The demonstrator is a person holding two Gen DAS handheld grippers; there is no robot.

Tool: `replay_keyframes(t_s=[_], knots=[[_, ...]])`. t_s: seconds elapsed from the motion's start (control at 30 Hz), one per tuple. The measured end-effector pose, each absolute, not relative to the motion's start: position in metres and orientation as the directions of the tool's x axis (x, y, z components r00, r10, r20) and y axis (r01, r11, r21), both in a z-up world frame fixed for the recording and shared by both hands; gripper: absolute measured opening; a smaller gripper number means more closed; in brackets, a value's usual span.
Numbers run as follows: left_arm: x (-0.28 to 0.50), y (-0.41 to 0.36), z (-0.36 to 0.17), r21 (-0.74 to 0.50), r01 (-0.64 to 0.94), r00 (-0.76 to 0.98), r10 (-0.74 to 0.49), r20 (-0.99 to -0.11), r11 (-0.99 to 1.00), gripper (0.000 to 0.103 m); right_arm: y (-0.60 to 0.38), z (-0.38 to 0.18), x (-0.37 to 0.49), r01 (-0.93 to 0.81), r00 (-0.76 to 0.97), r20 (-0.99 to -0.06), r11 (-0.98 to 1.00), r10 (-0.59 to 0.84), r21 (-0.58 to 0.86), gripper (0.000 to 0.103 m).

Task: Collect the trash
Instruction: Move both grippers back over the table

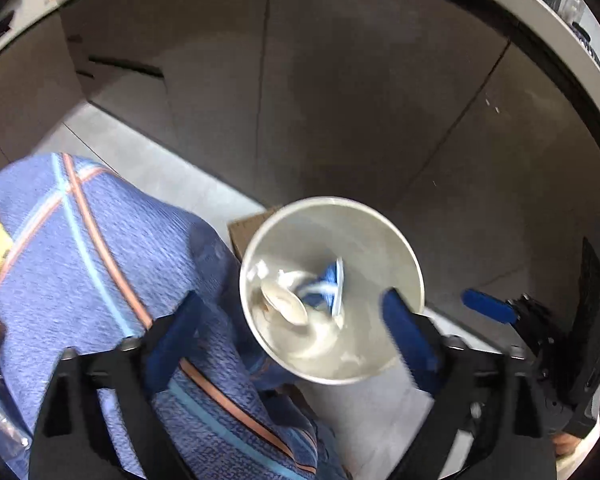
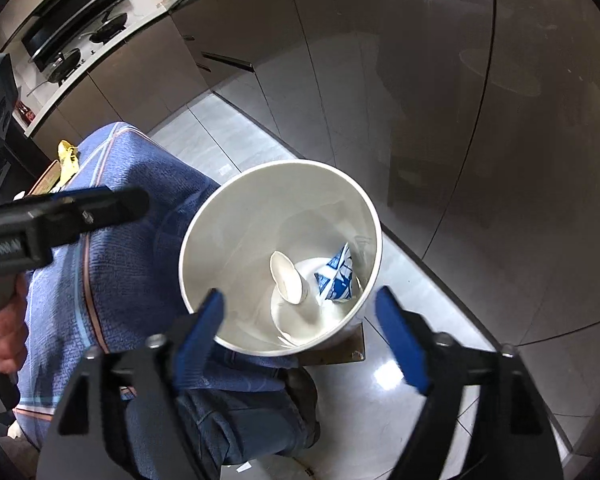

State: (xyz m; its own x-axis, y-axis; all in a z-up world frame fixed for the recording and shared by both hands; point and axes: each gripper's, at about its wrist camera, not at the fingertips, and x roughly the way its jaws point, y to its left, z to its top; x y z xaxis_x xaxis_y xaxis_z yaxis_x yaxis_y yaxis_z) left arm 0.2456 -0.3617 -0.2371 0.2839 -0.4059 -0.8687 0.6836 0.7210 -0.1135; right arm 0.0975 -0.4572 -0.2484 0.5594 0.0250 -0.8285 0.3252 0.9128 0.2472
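While both grippers, left (image 1: 292, 330) and right (image 2: 300, 332), hang spread wide and empty over the round white plastic bin (image 2: 204, 236) on the floor, where a white spoon (image 2: 287, 278) and blue-white carton (image 2: 340, 278) lie, later trash could clip its rim and tip it

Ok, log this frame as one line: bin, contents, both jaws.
white round bin: upright on floor | inside: white plastic spoon, blue-white carton | left gripper: open, empty | right gripper: open, empty, above bin
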Motion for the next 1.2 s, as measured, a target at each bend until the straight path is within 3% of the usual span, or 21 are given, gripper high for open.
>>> replay_keyframes(t_s=[0.1, 0.5, 0.83, 1.2], knots=[[0.244, -0.357, -0.229, -0.108, 0.675, 0.306, -0.41, -0.859, 0.73, 0.094, -0.454, -0.244, 0.095, 0.319, 0.571, -0.821, 0.916, 0.019, 0.244, 0.1], [0.214, -0.302, -0.172, -0.134, 0.606, 0.375, -0.43, -0.821, 0.784, 0.095, -0.419, -0.198, 0.093, 0.225, 0.631, -0.773, 0.939, 0.062, 0.259, 0.1], [0.187, -0.164, -0.116, -0.175, 0.399, 0.51, -0.377, -0.774, 0.9, 0.095, -0.337, -0.144, 0.1, 0.002, 0.669, -0.715, 0.961, 0.205, 0.278, 0.1], [0.159, -0.008, -0.133, -0.258, 0.108, 0.529, -0.275, -0.803, 0.96, 0.094, -0.226, -0.128, 0.122, -0.217, 0.58, -0.733, 0.935, 0.355, 0.281, 0.1]])
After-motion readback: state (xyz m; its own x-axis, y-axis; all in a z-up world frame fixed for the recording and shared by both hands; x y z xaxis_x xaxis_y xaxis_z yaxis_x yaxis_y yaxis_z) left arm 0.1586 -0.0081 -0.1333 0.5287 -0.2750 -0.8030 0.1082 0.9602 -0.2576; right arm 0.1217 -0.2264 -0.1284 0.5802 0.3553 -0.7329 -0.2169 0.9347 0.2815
